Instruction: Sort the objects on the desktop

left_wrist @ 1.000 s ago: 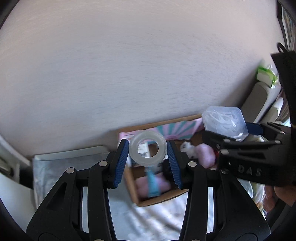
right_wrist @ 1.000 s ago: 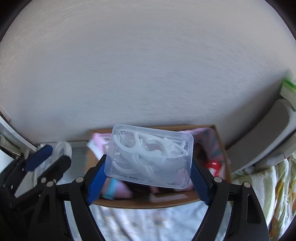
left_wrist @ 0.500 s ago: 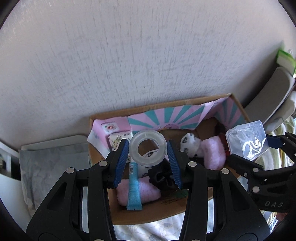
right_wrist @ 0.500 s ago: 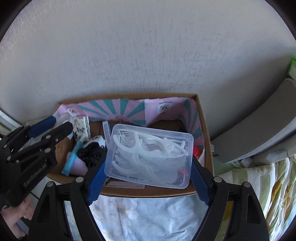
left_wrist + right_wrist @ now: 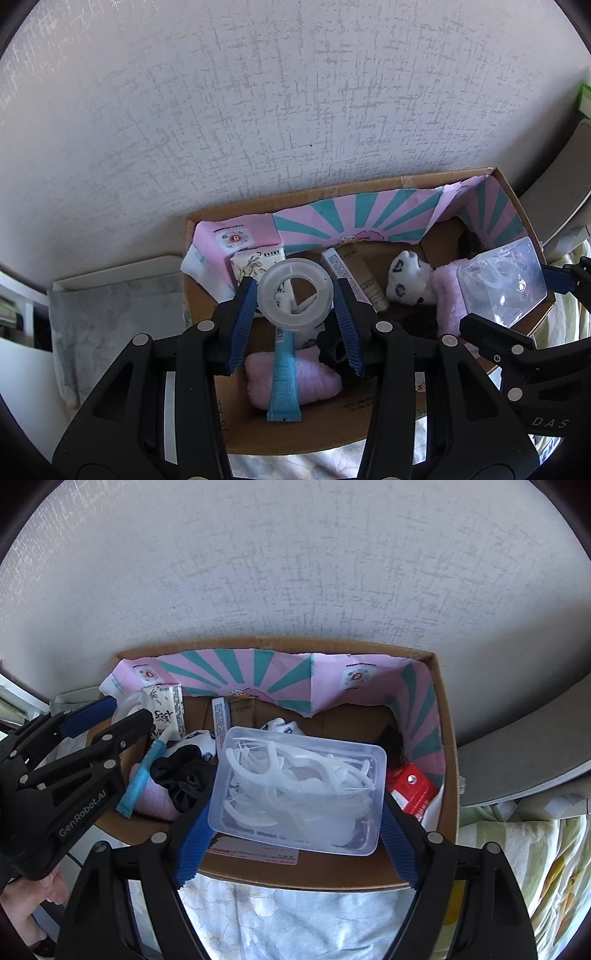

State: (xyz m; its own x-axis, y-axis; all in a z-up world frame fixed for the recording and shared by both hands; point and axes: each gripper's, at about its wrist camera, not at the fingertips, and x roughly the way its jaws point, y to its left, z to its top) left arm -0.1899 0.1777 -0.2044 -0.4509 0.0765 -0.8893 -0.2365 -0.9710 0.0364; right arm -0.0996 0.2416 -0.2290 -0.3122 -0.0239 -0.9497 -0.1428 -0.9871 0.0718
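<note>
My left gripper (image 5: 295, 301) is shut on a clear tape roll (image 5: 269, 299) and holds it above the left part of an open cardboard box (image 5: 369, 184). My right gripper (image 5: 297, 794) is shut on a clear plastic box of white floss picks (image 5: 299, 794), above the middle of the same cardboard box (image 5: 448, 738). The floss box (image 5: 502, 284) also shows at the right in the left wrist view. The left gripper (image 5: 110, 714) shows at the left in the right wrist view.
The box holds a blue tube (image 5: 284, 376), a pink cloth (image 5: 314, 380), panda socks (image 5: 408, 280), a black scrunchie (image 5: 184, 775), a red pack (image 5: 412, 786) and small cartons (image 5: 168, 709). A textured wall (image 5: 295, 92) stands behind. A floral sheet (image 5: 295, 915) lies in front.
Both grippers have moved forward and down over the box while holding their objects. The box now fills more of both views.
</note>
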